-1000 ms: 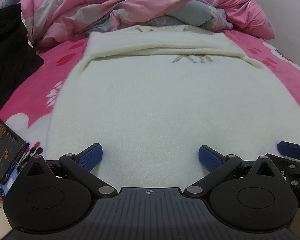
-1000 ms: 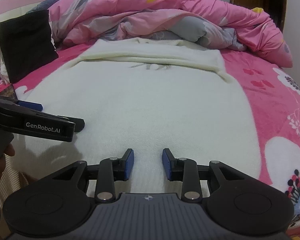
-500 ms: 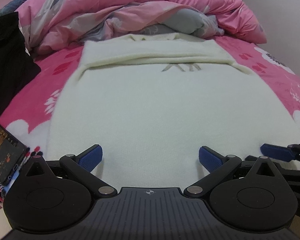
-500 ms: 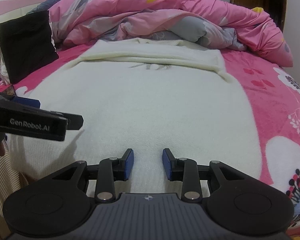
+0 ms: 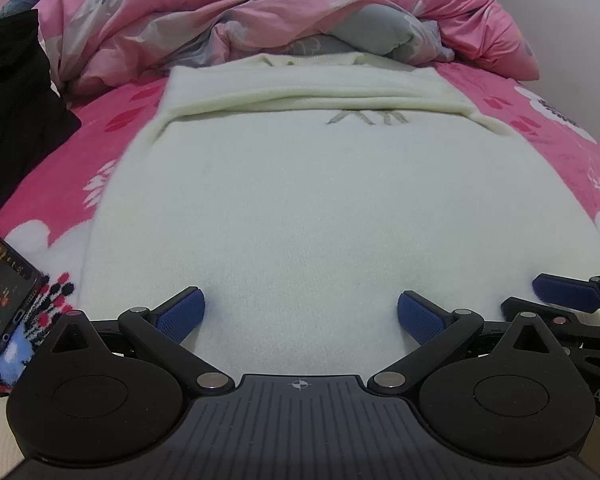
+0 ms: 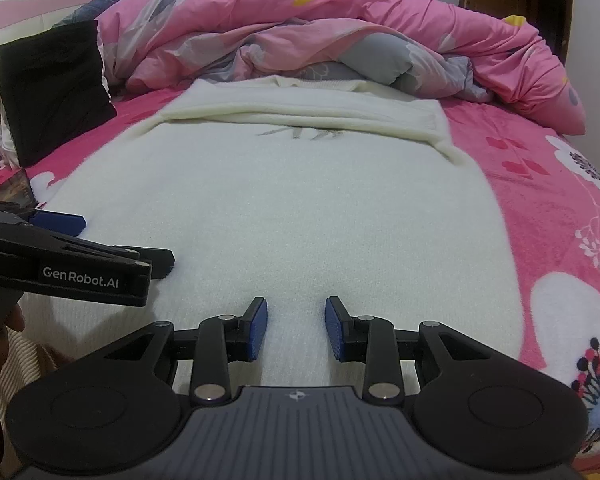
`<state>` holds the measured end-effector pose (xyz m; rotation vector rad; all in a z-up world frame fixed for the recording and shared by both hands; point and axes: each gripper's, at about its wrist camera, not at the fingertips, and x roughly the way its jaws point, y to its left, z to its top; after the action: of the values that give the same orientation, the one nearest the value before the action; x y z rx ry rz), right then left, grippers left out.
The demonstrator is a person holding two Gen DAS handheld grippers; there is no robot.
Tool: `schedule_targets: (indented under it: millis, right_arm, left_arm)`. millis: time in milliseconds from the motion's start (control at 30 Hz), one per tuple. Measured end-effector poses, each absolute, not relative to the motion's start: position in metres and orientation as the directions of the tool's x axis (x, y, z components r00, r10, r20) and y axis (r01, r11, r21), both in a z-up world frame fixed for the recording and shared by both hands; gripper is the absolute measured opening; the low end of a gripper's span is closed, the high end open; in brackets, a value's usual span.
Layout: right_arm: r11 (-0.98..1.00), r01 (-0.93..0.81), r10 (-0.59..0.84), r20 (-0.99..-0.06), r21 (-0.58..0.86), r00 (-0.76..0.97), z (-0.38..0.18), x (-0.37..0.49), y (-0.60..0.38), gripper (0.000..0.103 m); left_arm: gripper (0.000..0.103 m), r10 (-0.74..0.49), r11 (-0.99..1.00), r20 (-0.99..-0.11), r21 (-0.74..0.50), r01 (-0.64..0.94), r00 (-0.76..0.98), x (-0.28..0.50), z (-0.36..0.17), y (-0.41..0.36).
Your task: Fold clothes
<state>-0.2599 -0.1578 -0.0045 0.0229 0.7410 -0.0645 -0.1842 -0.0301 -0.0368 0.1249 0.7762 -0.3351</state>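
Hovering at the near hem of the cream knit sweater (image 5: 300,208), I hold both grippers low over it. It lies flat on the pink bed sheet (image 6: 548,216), long axis running away toward the crumpled duvet (image 6: 340,32), sleeves folded across the far chest. My left gripper (image 5: 301,312) has fingers spread wide; my right gripper (image 6: 296,328) has fingers part open, gripping nothing. The knit looks soft, fuzzy and thick.

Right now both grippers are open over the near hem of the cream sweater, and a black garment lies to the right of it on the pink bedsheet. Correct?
Not quite: the black garment lies to the left of the cream sweater, as the right wrist view shows. The left gripper and right gripper are open at its near hem, on the pink bedsheet.
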Motion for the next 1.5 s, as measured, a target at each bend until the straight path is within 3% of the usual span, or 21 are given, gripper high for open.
schedule_targets:
  millis: [633,900,1167,1333,1467,1500]
  right_arm:
    - [0.997,0.071,-0.047,-0.673,0.008,0.738,-0.005,-0.261,-0.158,0.034]
    - [0.998,0.068,-0.040,-0.667,0.015,0.744,-0.006,-0.262,-0.160,0.034]
    - [0.998,0.063,-0.029,-0.658,0.029,0.752,-0.007,-0.264,-0.163,0.034]
    - [0.997,0.064,-0.028,-0.656,0.031,0.754,-0.008,-0.264,-0.163,0.034]
    - [0.997,0.065,-0.030,-0.656,0.029,0.754,-0.007,-0.264,-0.162,0.034]
    - [0.997,0.065,-0.031,-0.657,0.028,0.754,-0.007,-0.264,-0.162,0.034]
  left_arm:
    - [0.103,-0.263,0.935,-0.681,-0.005,0.355,0.683,-0.196,-0.026,-0.020]
    - [0.103,-0.265,0.949,-0.598,-0.020,0.316,0.756,-0.222,-0.013,0.030]
    - [0.102,-0.279,0.957,-0.584,-0.100,0.274,0.763,-0.237,-0.015,0.078]
    - [0.095,-0.320,0.943,-0.602,-0.129,0.307,0.732,-0.241,-0.022,0.089]
    - [0.075,-0.355,0.930,-0.625,-0.156,0.334,0.695,-0.243,-0.030,0.093]
    - [0.074,-0.365,0.926,-0.630,-0.174,0.334,0.685,-0.242,-0.031,0.095]
